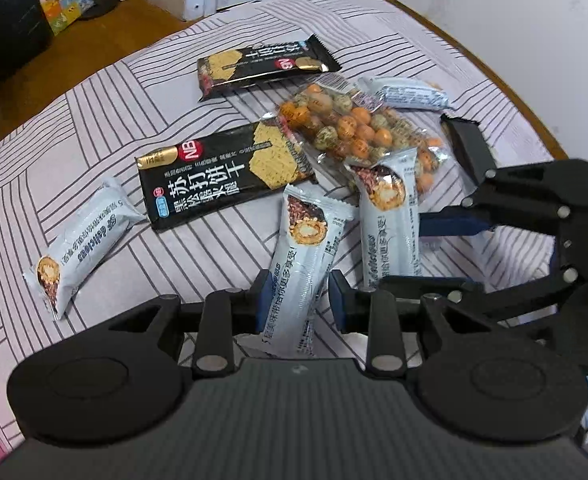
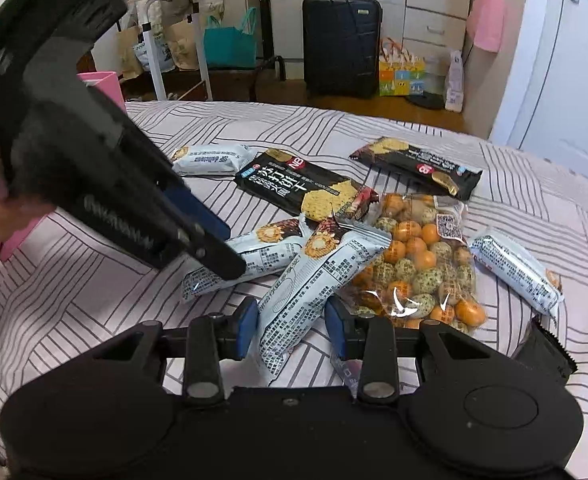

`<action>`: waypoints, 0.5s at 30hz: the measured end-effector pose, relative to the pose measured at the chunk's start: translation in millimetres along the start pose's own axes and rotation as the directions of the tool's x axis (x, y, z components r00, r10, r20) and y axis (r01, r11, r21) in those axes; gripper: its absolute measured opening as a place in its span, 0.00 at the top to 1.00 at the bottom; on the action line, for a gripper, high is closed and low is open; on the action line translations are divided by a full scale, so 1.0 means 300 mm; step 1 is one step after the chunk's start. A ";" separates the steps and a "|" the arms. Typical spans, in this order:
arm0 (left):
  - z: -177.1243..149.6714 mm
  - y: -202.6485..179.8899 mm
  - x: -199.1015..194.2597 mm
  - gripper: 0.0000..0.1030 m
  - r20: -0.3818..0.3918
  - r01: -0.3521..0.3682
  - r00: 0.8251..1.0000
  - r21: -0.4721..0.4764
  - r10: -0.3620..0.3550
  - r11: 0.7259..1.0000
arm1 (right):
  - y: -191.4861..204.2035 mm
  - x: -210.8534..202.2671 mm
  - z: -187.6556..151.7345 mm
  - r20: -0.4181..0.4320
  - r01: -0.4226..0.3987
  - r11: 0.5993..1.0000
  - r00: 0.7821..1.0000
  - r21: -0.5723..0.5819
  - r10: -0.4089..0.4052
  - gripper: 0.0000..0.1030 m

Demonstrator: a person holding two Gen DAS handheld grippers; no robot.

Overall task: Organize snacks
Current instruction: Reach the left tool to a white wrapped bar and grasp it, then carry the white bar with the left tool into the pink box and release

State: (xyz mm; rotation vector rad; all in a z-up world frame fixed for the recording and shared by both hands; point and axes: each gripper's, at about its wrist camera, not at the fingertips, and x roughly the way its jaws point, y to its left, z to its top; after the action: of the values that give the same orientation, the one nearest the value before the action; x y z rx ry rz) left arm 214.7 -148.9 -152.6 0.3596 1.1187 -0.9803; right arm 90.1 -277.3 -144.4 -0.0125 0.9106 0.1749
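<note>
Left gripper (image 1: 295, 300) has its blue-padded jaws spread on either side of a pale blue snack bar (image 1: 307, 256), wrapper sitting right in the gap. Can't tell if the pads actually touch the film yet, looks like a hair of slack. Right gripper (image 2: 292, 322) is doing the same thing w/ a second pale blue bar (image 2: 313, 280): jaws spread, bar between them, not clamped afaict.

Key bit: each bar's long axis runs straight away from its jaws, so the jaws straddle the short width near the close end. Imo closing is all that's needed, no re-aiming. The right-side bar leans up on the clear bag of coated peanuts (image 2: 417, 264), so it's tilted, not flat.

The two bars lie just beside each other, so both grippers are crowded. In the right wrist view the left one's fingers sit over its bar's end.

Further out on the bed (image 1: 94, 128): two black soda cracker packs, near one (image 1: 222, 176) and far one (image 1: 266, 66), both flat, glossy, rectangular. Another blue bar off to the left (image 1: 82, 244), one more behind the peanuts (image 1: 405, 94), plus a small black wrapper (image 1: 467, 148) partly hidden.

Wrappers are slick crinkly film, pillow-shaped w/ crimped ends, probably slippy. Peanut bag is lumpy. Bedsheet is soft striped cloth, so stuff sinks a bit.
</note>
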 end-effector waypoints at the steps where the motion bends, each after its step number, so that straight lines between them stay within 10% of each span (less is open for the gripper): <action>1: -0.004 -0.007 0.005 0.69 -0.001 -0.012 1.000 0.000 0.012 1.000 | -0.005 0.003 0.004 -0.006 0.004 1.000 1.000 0.011 -0.004 0.59; 9: -0.060 -0.008 0.026 0.63 0.002 -0.014 1.000 -0.023 0.014 1.000 | -0.040 0.041 -0.029 0.021 -0.012 0.983 1.000 0.182 0.008 0.62; 15: -0.102 0.015 0.011 0.76 0.017 -0.020 1.000 -0.160 0.023 0.987 | -0.059 0.017 -0.065 0.073 -0.077 0.958 0.996 0.275 0.059 0.68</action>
State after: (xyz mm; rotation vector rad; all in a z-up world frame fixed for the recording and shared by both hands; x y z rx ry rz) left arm 200.8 -127.1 -169.8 0.2313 1.1657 -0.8672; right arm 80.6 -295.7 -161.4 0.2840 0.8654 0.1091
